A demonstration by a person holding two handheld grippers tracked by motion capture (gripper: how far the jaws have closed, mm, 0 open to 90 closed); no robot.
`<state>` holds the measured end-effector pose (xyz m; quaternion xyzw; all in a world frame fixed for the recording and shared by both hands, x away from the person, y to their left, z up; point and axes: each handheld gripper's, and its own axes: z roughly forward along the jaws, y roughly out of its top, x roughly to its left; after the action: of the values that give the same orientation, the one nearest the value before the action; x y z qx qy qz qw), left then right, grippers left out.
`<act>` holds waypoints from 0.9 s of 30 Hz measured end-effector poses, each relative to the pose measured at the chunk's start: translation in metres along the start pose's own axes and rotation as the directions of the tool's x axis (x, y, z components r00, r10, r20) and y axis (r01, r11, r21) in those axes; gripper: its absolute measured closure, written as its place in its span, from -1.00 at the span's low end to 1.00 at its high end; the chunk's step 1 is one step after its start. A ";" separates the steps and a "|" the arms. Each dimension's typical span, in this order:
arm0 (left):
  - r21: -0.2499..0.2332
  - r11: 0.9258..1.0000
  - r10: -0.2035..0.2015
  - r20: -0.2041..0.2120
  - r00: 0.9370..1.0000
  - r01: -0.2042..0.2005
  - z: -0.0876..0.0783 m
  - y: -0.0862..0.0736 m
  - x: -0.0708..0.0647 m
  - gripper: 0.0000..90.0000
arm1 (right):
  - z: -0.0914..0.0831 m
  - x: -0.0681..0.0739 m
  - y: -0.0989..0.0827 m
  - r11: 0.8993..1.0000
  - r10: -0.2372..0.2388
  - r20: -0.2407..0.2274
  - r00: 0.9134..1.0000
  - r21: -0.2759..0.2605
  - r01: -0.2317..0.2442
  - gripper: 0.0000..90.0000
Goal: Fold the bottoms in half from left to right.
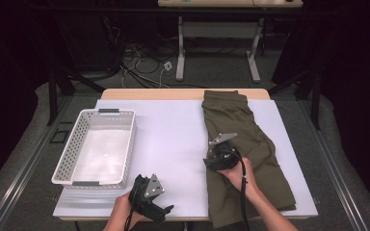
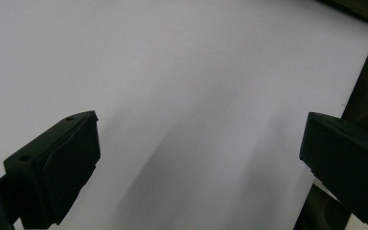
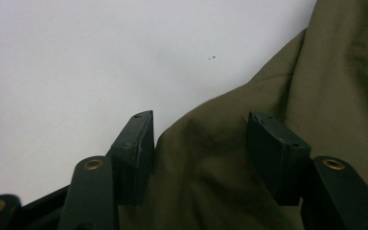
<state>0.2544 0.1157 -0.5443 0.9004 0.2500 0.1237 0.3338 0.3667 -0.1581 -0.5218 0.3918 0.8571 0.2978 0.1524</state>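
Jaws apart: right gripper (image 3: 199,143) | olive cloth (image 3: 287,96) between, contact unclear

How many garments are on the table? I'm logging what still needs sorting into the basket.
1: an olive-green garment lying along the right side of the white table, under the right gripper. The white basket at left looks empty; nothing else seems hidden.
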 end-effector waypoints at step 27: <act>0.005 1.000 0.002 -0.001 1.000 -0.002 0.000 -0.001 0.001 -1.00 | 0.018 0.004 0.002 0.999 -0.011 -0.079 0.997 -0.054 0.006 0.68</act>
<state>0.2550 0.1166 -0.5449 0.9015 0.2493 0.1239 0.3313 0.3745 -0.1473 -0.5344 0.3719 0.8557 0.3354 0.1301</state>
